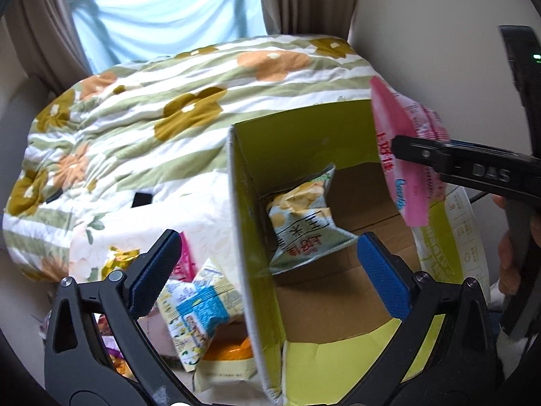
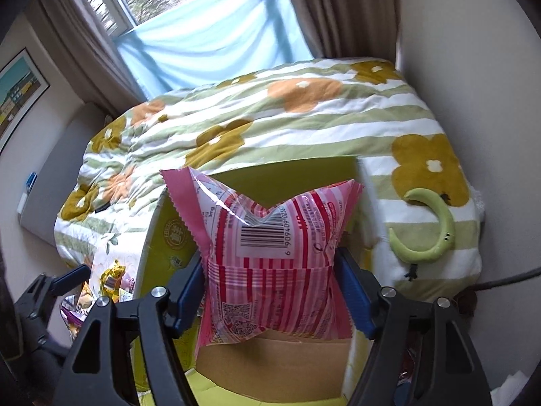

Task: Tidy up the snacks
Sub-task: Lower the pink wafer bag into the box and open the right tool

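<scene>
1. The right tool (image 2: 270, 294) clamps a puffy pink-striped plastic snack packet (image 2: 270, 257) between its blue pads, above the open yellow-green cardboard box (image 1: 257, 237).
2. The left tool (image 1: 267, 270) gapes wide, holding nothing, straddling the box's left wall.
3. A pale blue-yellow snack bag (image 1: 304, 216) lies inside the box.
4. More loose snack packets (image 1: 196, 308) lie left of the box, on the floral quilted bed (image 1: 152, 118).

Pink bag (image 2: 270, 264) hides most of the box (image 2: 270, 368) interior. Snack pile (image 1: 196, 311) (beside box) partly occluded by left gripper (image 1: 267, 277).
</scene>
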`<state>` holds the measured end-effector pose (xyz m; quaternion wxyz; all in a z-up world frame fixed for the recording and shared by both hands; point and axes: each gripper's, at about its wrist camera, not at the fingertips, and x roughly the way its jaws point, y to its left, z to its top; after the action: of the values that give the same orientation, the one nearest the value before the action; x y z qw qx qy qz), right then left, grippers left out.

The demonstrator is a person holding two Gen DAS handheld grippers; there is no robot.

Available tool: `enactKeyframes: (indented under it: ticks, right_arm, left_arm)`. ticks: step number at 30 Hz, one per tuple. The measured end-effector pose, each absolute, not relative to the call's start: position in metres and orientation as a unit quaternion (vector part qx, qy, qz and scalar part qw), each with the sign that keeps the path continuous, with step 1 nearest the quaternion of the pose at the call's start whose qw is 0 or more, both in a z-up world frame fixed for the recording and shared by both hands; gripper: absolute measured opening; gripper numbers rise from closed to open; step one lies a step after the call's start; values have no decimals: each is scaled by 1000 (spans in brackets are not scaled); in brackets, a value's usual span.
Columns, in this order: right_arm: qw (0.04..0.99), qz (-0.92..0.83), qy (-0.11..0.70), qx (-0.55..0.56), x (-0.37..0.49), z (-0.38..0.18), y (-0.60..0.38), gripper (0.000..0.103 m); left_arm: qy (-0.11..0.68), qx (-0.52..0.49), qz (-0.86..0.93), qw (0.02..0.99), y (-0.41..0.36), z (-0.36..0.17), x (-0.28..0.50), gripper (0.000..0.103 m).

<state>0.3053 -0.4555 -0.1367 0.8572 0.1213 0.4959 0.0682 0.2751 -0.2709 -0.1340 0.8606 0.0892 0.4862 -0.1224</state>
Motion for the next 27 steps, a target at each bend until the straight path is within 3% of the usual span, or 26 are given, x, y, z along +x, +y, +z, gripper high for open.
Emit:
enactKeyframes:
  ticks: [3, 7, 19, 27]
  right_arm:
    - [854, 70, 503, 114, 319, -153, -451, 72]
    - [861, 63, 492, 113, 320, -162, -452, 94]
    - [865, 48, 485, 114, 283, -145, -467, 96]
    - [871, 53, 479, 97, 264, -116, -463, 96]
  left_arm:
    - [487, 84, -113, 862, -259, -133, 273, 102]
    - [487, 78, -101, 864, -248, -134, 273, 102]
    - [492, 64, -113, 861, -248, -139, 267, 102]
    - [473, 60, -114, 872, -246, -113, 253, 102]
